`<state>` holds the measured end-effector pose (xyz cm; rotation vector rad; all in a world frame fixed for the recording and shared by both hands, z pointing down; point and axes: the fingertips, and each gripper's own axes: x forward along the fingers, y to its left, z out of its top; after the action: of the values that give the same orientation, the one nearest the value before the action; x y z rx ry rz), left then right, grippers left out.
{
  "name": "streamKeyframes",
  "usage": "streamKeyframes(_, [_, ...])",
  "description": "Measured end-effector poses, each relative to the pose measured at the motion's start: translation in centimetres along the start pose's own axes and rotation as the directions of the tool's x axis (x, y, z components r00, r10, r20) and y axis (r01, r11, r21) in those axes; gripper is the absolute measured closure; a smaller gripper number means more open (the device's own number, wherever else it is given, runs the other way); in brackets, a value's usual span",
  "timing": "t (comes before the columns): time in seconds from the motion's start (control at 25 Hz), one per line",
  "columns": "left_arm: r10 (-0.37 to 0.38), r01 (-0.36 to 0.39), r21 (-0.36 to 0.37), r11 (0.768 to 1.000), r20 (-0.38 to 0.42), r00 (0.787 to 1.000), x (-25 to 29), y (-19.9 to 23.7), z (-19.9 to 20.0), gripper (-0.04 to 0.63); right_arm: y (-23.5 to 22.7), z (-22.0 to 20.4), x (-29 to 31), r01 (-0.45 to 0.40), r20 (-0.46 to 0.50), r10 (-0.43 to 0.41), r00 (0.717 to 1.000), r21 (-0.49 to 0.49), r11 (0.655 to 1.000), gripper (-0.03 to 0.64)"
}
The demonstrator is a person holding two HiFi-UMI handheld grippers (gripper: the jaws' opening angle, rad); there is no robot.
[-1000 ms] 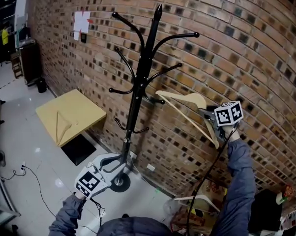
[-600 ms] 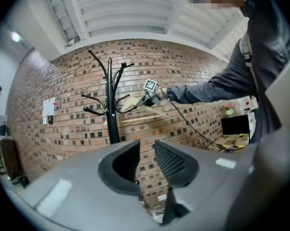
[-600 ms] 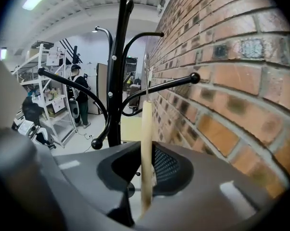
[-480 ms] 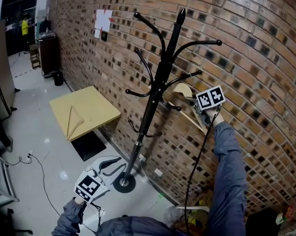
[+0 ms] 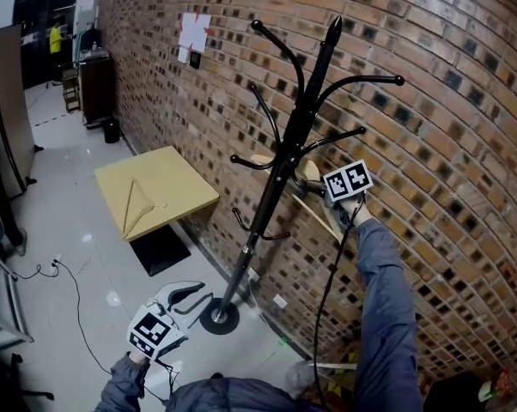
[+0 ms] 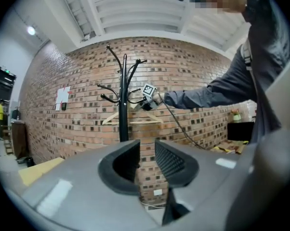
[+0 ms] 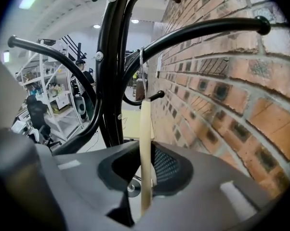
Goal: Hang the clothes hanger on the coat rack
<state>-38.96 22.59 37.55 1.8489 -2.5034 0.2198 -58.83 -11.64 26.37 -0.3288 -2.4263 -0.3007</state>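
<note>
Gripping the pale wooden clothes hanger (image 7: 145, 129) edge-on between its jaws, the right tool (image 7: 142, 170) is raised close beside the coat rack (image 5: 284, 178), on the side of the pole that faces the brick wall (image 5: 430, 127). Both pads press on the hanger's thin body. The hanger's wire hook rises to one of the rack's curved black arms and meets it; whether it bears on that arm cannot be told. In the head view the hanger sits just behind the pole, level with the rack's middle tier of arms, and its lower bar slopes down and away from the rack.

The left tool (image 6: 146, 162) is held low, near the rack's round base (image 5: 217, 318) and above the floor. Its jaws stand moderately apart with nothing between them, and it points toward the rack.

Beyond the rack, along the same wall, stands a yellow table (image 5: 177, 178) with a second hanger (image 5: 136, 206) lying flat on it.
</note>
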Motion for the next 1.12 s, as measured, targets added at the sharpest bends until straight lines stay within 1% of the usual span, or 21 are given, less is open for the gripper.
streamKeyframes(0.16, [-0.028, 0.028, -0.010, 1.000, -0.005, 1.000, 0.5, -0.7, -0.2, 0.491, 0.0, 0.3, 0.4, -0.037, 0.022, 0.036, 0.999, 0.028, 0.999, 0.549])
streamKeyframes(0.32, [-0.042, 0.042, -0.005, 0.999, -0.006, 0.999, 0.3, -1.2, -0.3, 0.491, 0.1, -0.4, -0.1, -0.085, 0.082, 0.079, 0.994, 0.071, 0.994, 0.518])
streamKeyframes(0.4, [-0.041, 0.041, -0.008, 0.999, -0.008, 0.999, 0.0, -1.2, -0.4, 0.492, 0.3, -1.1, -0.6, -0.087, 0.085, 0.082, 0.993, 0.053, 0.995, 0.494])
streamKeyframes(0.48, [-0.040, 0.040, -0.015, 0.999, -0.009, 0.999, -0.2, -1.2, -0.6, 0.492, 0.4, -1.9, -0.9, -0.050, 0.071, 0.050, 0.996, 0.000, 0.999, 0.466])
streamKeyframes(0.52, [-0.040, 0.040, -0.020, 0.999, -0.008, 0.999, -0.3, -1.2, -0.6, 0.492, 0.6, -2.2, -1.0, -0.032, 0.070, 0.034, 0.997, -0.024, 0.999, 0.473])
streamKeyframes(0.56, [-0.039, 0.039, -0.026, 0.999, -0.003, 0.999, -0.3, -1.1, -0.6, 0.493, 0.9, -2.4, -1.1, -0.026, 0.074, 0.029, 0.997, -0.039, 0.999, 0.500])
streamKeyframes(0.64, [-0.035, 0.036, -0.035, 0.999, 0.010, 0.999, -0.1, -0.8, -0.3, 0.520, 1.9, -2.1, -0.7, -0.037, 0.087, 0.041, 0.995, -0.052, 0.998, 0.528])
streamKeyframes(0.76, [-0.050, 0.050, -0.023, 0.998, 0.002, 0.999, 0.6, -1.3, 0.2, 0.523, 3.2, -1.3, -0.9, -0.010, 0.139, 0.020, 0.990, -0.073, 0.997, 0.551])
streamKeyframes(0.88, [-0.070, 0.070, -0.012, 0.998, -0.011, 0.998, 0.6, -1.8, 0.3, 0.523, 3.5, -0.8, -2.7, 0.016, 0.224, -0.007, 0.975, -0.039, 0.999, 0.561])
streamKeyframes(0.96, [-0.072, 0.072, -0.017, 0.997, -0.013, 0.997, 0.6, -1.7, 0.2, 0.522, 3.9, -0.9, -4.0, -0.009, 0.272, 0.008, 0.962, 0.004, 1.000, 0.561])
streamKeyframes(1.04, [-0.078, 0.078, -0.022, 0.997, -0.016, 0.997, 0.5, -1.8, 0.0, 0.523, 4.7, -1.8, -4.9, -0.029, 0.291, 0.021, 0.956, 0.024, 0.999, 0.561])
streamKeyframes(1.12, [-0.093, 0.092, -0.024, 0.995, -0.024, 0.995, 0.6, -2.3, -0.3, 0.523, 5.7, -3.3, -5.7, -0.031, 0.297, 0.023, 0.955, 0.023, 0.999, 0.561])
